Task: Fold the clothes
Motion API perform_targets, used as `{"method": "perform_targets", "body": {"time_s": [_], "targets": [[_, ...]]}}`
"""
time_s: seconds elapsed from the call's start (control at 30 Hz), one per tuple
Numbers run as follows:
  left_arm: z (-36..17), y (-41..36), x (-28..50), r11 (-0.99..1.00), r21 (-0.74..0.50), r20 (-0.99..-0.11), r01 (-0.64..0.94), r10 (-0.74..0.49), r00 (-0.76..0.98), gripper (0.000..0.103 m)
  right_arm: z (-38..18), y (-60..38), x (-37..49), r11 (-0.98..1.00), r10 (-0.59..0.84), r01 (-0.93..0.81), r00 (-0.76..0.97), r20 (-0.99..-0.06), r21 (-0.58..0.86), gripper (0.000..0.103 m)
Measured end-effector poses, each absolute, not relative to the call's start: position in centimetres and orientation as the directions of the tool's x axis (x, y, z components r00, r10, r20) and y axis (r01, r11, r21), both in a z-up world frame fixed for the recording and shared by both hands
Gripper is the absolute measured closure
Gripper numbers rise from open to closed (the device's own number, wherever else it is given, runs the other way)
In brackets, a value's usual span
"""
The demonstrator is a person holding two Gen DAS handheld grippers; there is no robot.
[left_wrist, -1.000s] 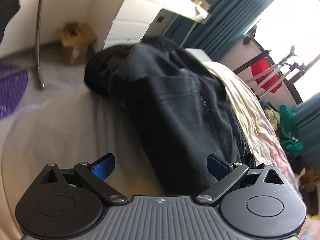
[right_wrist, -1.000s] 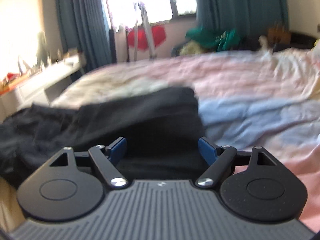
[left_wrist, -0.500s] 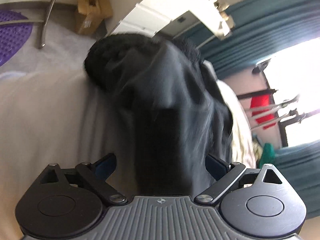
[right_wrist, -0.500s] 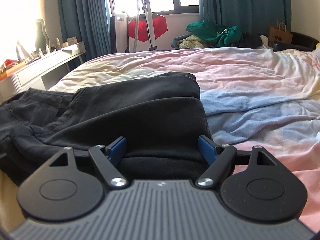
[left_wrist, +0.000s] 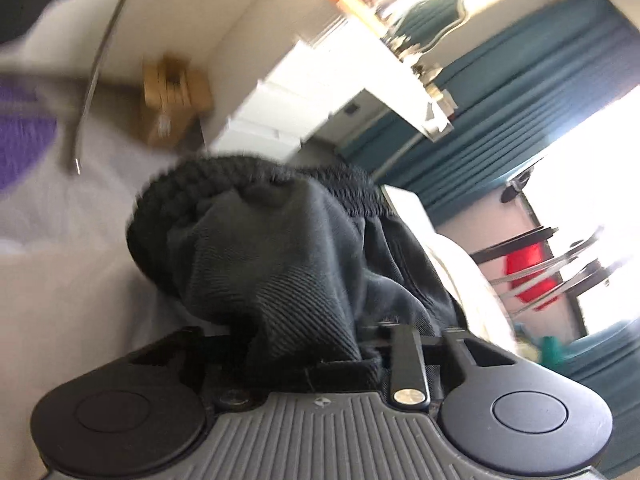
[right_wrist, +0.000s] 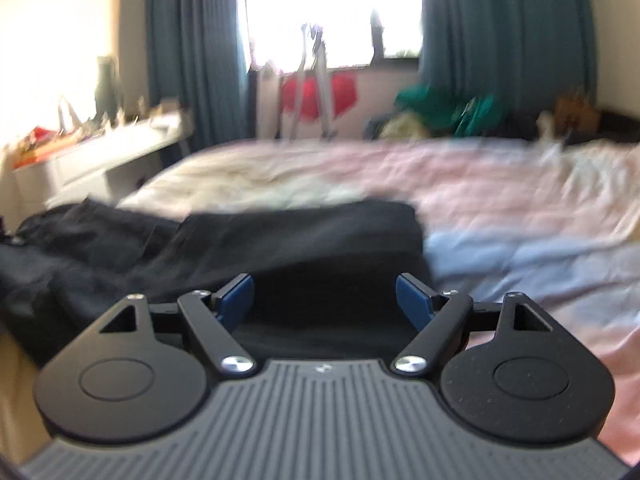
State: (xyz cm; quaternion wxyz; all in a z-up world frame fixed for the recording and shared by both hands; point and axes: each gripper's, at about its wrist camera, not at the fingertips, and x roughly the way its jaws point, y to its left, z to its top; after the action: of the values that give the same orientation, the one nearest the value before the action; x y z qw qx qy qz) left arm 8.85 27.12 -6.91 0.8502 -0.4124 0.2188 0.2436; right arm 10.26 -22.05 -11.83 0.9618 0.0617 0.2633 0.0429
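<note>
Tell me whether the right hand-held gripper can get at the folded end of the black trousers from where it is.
Probably yes. The right hand-held gripper is open, and the folded end of the black trousers lies on the bedspread directly ahead of its fingers with nothing between, though the view is blurred.

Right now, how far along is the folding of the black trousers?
Done: one dark trouser leg already lies doubled flat on the pastel bedspread. In hand: the left claw is shut on bunched black fabric near the ribbed waistband. Left: the right claw is open over the cloth, gripping nothing; the final fold remains.
</note>
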Motion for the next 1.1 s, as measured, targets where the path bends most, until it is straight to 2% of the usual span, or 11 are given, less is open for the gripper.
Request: {"method": "perform_targets", "body": {"time_s": [0.13, 0.37, 0.47, 0.53, 0.6, 0.7, 0.87, 0.97, 1.1], "targets": [[-3.8, 23.3, 8.9, 0.651, -0.473, -0.505, -0.594, 0.352, 0.788, 0.088, -12.8, -21.6, 10.8, 0.992, 0.103, -0.052, 0.846, -0.523, 0.112, 0.022], [2.0, 12.7, 9.0, 0.842, -0.205, -0.263, -0.499, 0.444, 0.857, 0.09, -11.6, -24.8, 10.1, 0.951, 0.148, 0.015, 0.856, -0.495, 0.31, 0.023], [4.3, 7.3, 9.1, 0.889, -0.082, -0.15, -0.45, 0.435, 0.888, 0.09, -10.8, -27.1, 9.0, 0.904, 0.132, 0.092, 0.868, -0.479, 0.417, 0.023], [5.6, 2.8, 9.0, 0.912, -0.038, -0.092, -0.407, 0.403, 0.911, 0.09, -9.8, -29.1, 8.2, 0.885, 0.066, 0.164, 0.882, -0.466, 0.436, 0.023], [6.6, -2.2, 8.8, 0.931, 0.007, -0.042, -0.364, 0.364, 0.93, 0.09, -8.6, -30.8, 7.2, 0.881, -0.012, 0.216, 0.899, -0.437, 0.421, 0.023], [7.0, -9.9, 8.7, 0.956, 0.073, 0.012, -0.285, 0.285, 0.959, 0.09, -6.8, -34.4, 5.6, 0.82, -0.073, 0.271, 0.923, -0.379, 0.503, 0.022], [3.2, -21.9, 8.3, 0.972, 0.195, 0.019, -0.129, 0.127, 0.992, 0.09, -5.9, -39.8, 3.5, 0.716, -0.171, 0.346, 0.929, -0.328, 0.607, 0.021], [-1.9, -26.8, 8.9, 0.957, 0.288, -0.061, -0.027, 0.046, 0.997, 0.089, -5.6, -42.0, 2.0, 0.661, -0.236, 0.377, 0.925, -0.298, 0.649, 0.021], [-8.9, -30.7, 10.1, 0.898, 0.423, -0.183, 0.117, -0.042, 0.982, 0.086, -6.0, -43.8, 1.1, 0.615, -0.234, 0.357, 0.934, -0.27, 0.703, 0.021]]}}
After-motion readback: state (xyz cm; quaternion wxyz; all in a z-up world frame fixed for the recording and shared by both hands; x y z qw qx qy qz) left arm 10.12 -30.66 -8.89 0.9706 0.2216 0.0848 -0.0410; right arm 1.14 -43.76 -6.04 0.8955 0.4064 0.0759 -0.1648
